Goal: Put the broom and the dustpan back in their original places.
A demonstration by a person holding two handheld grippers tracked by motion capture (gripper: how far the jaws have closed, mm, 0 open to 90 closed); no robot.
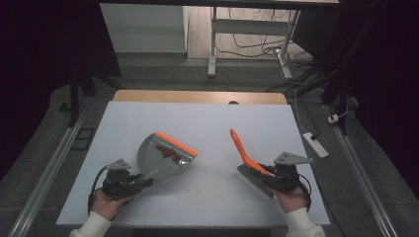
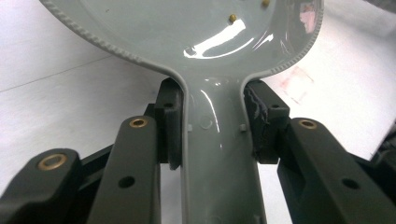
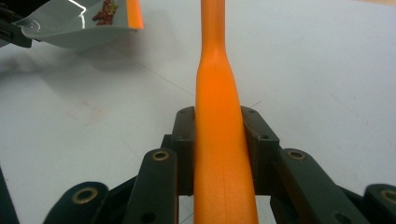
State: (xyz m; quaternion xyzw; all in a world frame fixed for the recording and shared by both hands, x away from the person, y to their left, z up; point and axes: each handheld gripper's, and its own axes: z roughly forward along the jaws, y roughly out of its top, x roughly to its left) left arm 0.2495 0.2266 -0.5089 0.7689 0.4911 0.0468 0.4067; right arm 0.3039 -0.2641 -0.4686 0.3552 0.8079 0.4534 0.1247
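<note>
A grey dustpan point(image 1: 163, 155) with an orange front lip is held tilted above the white table point(image 1: 207, 123), left of centre. Reddish crumbs point(image 1: 168, 152) lie inside it. My left gripper point(image 1: 136, 181) is shut on the dustpan's grey handle point(image 2: 217, 140), with a pad pressed against each side. An orange hand brush point(image 1: 244, 153) with dark bristles point(image 1: 252, 178) stands at the right. My right gripper point(image 1: 276, 175) is shut on the brush's orange handle point(image 3: 219, 135), which runs up between the jaws. The dustpan point(image 3: 70, 23) appears at the top left of the right gripper view.
The white sheet covers a wooden table whose far edge point(image 1: 197, 96) shows bare. A white power strip point(image 1: 316, 143) lies on the floor at the right. A desk frame point(image 1: 213, 44) and cables stand beyond the table.
</note>
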